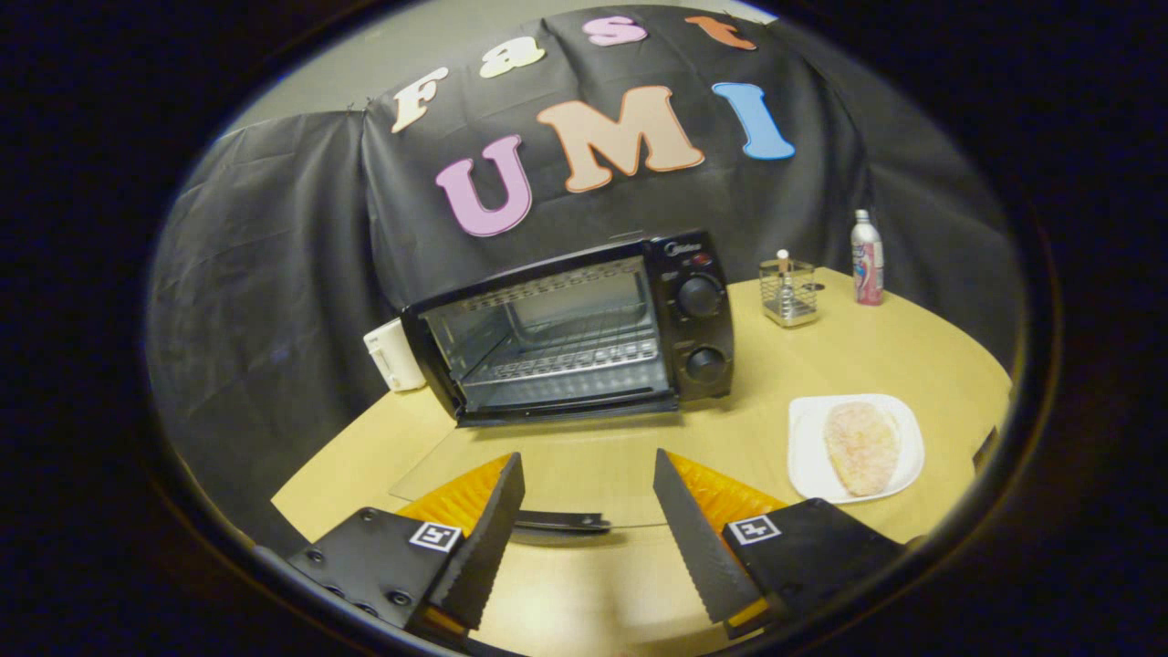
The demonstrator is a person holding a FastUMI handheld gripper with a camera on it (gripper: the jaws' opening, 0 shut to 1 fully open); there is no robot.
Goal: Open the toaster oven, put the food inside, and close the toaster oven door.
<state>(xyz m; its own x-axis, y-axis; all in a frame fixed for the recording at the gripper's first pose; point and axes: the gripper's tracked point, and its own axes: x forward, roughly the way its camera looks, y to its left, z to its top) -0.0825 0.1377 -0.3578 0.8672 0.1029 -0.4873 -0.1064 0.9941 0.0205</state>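
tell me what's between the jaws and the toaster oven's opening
In the gripper view, the oven's glass door lies folded down flat on the table, its handle between the open gripper jaws. Beyond it is the toaster oven.

Toaster oven [584, 328] stands at centre of frame on the table [876, 356], door [547, 479] lowered flat toward the gripper [589, 470], whose fingers stand apart over it. Plate [808, 456] with food [861, 447] lies lower right. Wire holder [788, 292] and bottle [867, 257] stand upper right, behind the plate.
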